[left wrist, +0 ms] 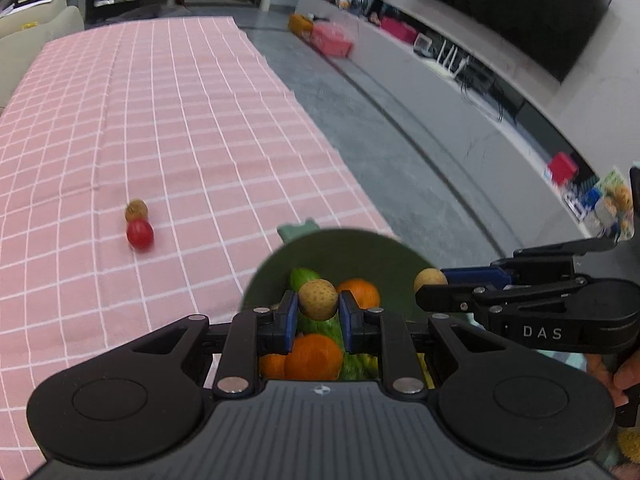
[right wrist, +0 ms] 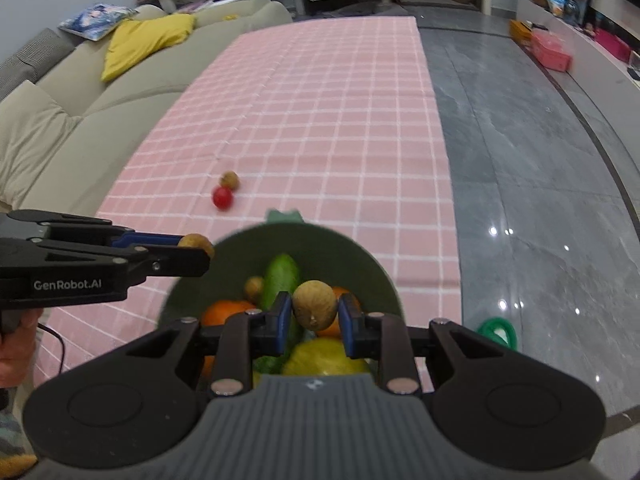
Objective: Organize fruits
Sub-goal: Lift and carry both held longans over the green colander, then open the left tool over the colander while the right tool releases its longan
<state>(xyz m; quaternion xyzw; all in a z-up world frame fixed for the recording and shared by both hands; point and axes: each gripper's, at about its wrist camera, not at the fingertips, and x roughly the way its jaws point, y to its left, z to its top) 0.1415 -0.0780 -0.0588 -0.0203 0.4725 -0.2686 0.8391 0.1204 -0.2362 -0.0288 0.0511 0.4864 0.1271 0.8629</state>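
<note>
A green bowl (left wrist: 360, 248) (right wrist: 340, 248) sits at the near edge of the pink checked tablecloth (left wrist: 160, 120) (right wrist: 320, 100), holding oranges (left wrist: 362, 292) (right wrist: 224, 310), a cucumber (right wrist: 282, 274) and a yellow fruit (right wrist: 326, 358). My left gripper (left wrist: 319, 306) is shut on a small brown longan (left wrist: 319, 299) above the bowl; it also shows in the right wrist view (right wrist: 196, 246). My right gripper (right wrist: 314, 312) is shut on another brown longan (right wrist: 315, 304) over the bowl; it also shows in the left wrist view (left wrist: 430, 280). A red cherry tomato (left wrist: 140, 234) (right wrist: 222, 197) and a brown longan (left wrist: 136, 210) (right wrist: 229, 179) lie touching on the cloth.
A beige sofa (right wrist: 80, 120) with a yellow cushion (right wrist: 144, 44) runs along the table's left side. Grey tiled floor (right wrist: 520, 160) lies to the right, with a green ring (right wrist: 498, 330) on it. A TV (left wrist: 520, 8) and a cluttered low bench (left wrist: 440, 64) stand beyond.
</note>
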